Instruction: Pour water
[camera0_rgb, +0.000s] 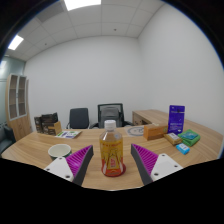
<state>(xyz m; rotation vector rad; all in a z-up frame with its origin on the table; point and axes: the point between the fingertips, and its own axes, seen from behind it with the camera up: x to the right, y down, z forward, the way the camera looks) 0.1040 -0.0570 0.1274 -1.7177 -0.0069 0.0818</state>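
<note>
Standing between tool (112, 165) fingers, amber white-capped bottle (111, 150)

The bottle (111, 152) holds amber-orange liquid under a white cap, with a yellow-and-red label. The hand-held gripper (112, 163) shows purple pads on white fingers (152, 163). The table (35, 150) is pale wood — light tan throughout. On the far right stands a purple box (176, 119); nearer, a teal-green box (189, 137). To the left lies a whitish plate (60, 151). Two chairs (96, 116) at the far side are black — the walls white.
</note>
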